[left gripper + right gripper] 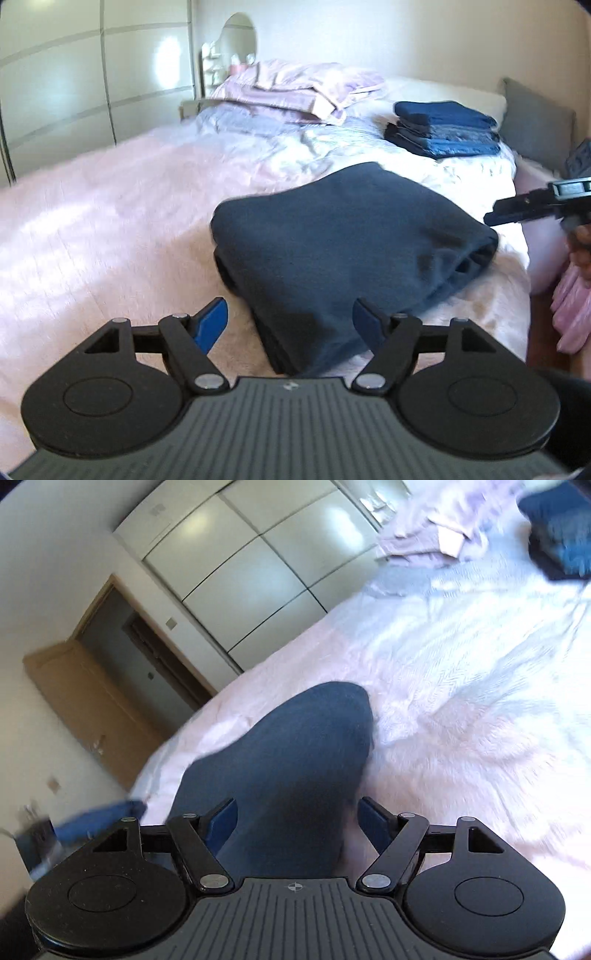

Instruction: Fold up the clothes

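Bedroom — pink bedspread (92, 229), wardrobe (258, 572)

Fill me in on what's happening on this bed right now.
A person with a gripper in each hand is folding clothes on the bed. A dark folded garment lies on the pink cover just in front of both tools. The left gripper and the right gripper are both open, and neither holds the cloth. A stack of folded blue clothes already sits farther up the bed, near a grey pillow.
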`<state>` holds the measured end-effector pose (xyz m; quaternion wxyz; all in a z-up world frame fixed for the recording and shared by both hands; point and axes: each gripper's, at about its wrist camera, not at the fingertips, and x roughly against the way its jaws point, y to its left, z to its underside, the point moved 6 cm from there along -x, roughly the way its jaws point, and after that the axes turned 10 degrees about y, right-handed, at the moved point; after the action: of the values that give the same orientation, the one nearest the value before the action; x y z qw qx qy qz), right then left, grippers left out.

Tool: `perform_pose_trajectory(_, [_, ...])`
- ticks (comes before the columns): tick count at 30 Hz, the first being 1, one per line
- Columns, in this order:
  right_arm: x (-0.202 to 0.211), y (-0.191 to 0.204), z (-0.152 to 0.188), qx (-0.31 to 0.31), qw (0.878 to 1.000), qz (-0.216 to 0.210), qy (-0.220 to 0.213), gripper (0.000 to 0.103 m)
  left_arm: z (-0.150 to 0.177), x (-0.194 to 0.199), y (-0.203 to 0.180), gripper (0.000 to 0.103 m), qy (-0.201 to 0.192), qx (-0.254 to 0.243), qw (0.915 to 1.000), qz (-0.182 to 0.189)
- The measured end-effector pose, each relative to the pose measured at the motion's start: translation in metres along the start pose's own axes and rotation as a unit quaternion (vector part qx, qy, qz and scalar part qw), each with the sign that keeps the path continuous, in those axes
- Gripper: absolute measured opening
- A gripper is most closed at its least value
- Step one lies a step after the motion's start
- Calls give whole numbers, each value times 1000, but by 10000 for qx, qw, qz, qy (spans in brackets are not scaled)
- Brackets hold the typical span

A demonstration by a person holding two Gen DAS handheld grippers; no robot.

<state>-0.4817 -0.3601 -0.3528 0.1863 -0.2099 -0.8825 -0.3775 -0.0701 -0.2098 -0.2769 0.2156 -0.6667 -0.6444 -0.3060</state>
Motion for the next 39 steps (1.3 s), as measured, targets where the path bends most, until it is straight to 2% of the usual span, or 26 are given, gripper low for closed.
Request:
perform_pose_trajectory(2, [-4,25,17,525,9984,188,89,76,-5,8,-14,71,-54,-382,9989,-255])
perform_pose_trajectory(3, [-9,39,19,817,9959,355,129,76,-6,8,-26,71,-39,-952,9942,-495])
perform_pose_trajectory(4, [-14,52,18,1145,9915,587,180,76,-7,8,-38,71,-15,-1521,9857,-732])
perform_pose_trajectory(6, [-21,69,28,1772,9791,943,317,76,0,-2,-62,71,122,-2646,9575,-1145])
perform_pose_trajectory(7, [-27,76,33,2146,9690,1151,413,76,6,-9,-72,71,182,-3111,9423,-1219])
perform_pose_trajectory(9, [-44,87,51,2928,9409,1584,625,76,18,-29,-84,69,310,-3781,9155,-1339])
perform_pose_trajectory(10, [-58,93,57,3256,9267,1727,735,76,22,-40,-88,58,373,-4038,9032,-1407])
perform_pose_trajectory(11, [-70,96,64,3526,9142,1814,838,76,23,-47,-86,42,412,-4101,8997,-1433])
perform_pose_trajectory(13, [-87,96,76,3985,8913,1925,987,75,13,-48,-73,37,367,-3605,9251,-1137])
perform_pose_trajectory(14, [-90,95,74,4073,8866,1950,1005,75,8,-48,-66,35,343,-3324,9375,-972])
perform_pose_trajectory(15, [-86,93,70,4040,8887,1951,944,75,2,-44,-54,34,310,-2897,9538,-729])
perform_pose_trajectory(16, [-83,91,66,4006,8908,1953,884,65,-3,-41,-43,33,282,-2504,9664,-502])
perform_pose_trajectory(17, [-78,85,59,3802,9021,1867,822,55,-5,-41,-36,32,282,-2319,9717,-362])
perform_pose_trajectory(18, [-72,76,51,3430,9208,1694,758,45,-7,-41,-30,31,282,-2133,9763,-222])
perform_pose_trajectory(19, [-68,68,44,3125,9346,1550,694,45,-9,-41,-24,31,287,-1964,9801,-92])
perform_pose_trajectory(20, [-69,65,42,3077,9368,1525,671,45,-10,-43,-22,31,318,-1890,9815,-16])
perform_pose_trajectory(23, [-69,65,47,3313,9261,1646,737,44,-16,-46,-19,33,353,-1732,9842,126])
perform_pose_trajectory(24, [-66,64,46,3225,9298,1605,757,43,-17,-44,-20,34,331,-1729,9843,130])
perform_pose_trajectory(28, [-49,54,18,2234,9652,1107,796,40,-17,-22,-25,36,252,-1904,9813,-105])
perform_pose_trajectory(31, [-43,57,-6,1700,9785,845,804,39,-26,-1,-41,41,-81,-1968,9804,-91])
perform_pose_trajectory(34, [-44,67,-16,1741,9769,907,851,39,-37,-3,-70,47,-241,-2288,9731,-117])
perform_pose_trajectory(36, [-45,71,-19,1787,9753,972,863,39,-38,-23,-84,47,-135,-2643,9633,-453])
perform_pose_trajectory(37, [-43,72,-19,1805,9748,997,852,39,-39,-33,-89,44,-81,-2791,9583,-609])
perform_pose_trajectory(39, [-40,73,-15,1965,9706,1096,855,39,-37,-49,-88,29,39,-2795,9571,-769])
